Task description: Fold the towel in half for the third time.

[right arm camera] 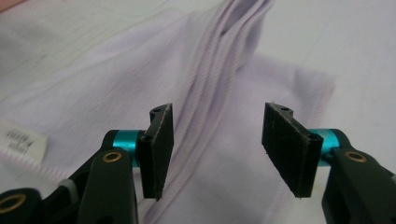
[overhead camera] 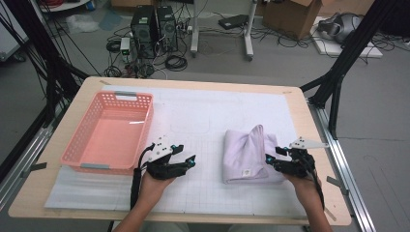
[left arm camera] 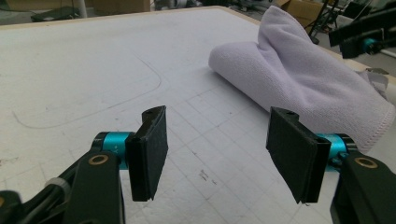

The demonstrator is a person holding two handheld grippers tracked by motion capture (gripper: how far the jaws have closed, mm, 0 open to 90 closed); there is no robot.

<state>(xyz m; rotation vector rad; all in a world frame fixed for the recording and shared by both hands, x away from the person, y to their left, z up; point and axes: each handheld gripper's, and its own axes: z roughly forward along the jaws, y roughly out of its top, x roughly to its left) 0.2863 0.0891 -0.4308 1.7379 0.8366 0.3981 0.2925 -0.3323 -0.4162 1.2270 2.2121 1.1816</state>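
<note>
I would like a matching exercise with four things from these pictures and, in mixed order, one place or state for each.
Things:
1. basket
2. towel
3. left hand-held gripper
4. right hand-held gripper

Descriptions:
A. folded, pale purple
B. pink, at the table's left
C. open at the towel's right edge
D. open over bare mat

Pairs: 1-B, 2-A, 3-D, 4-C
</note>
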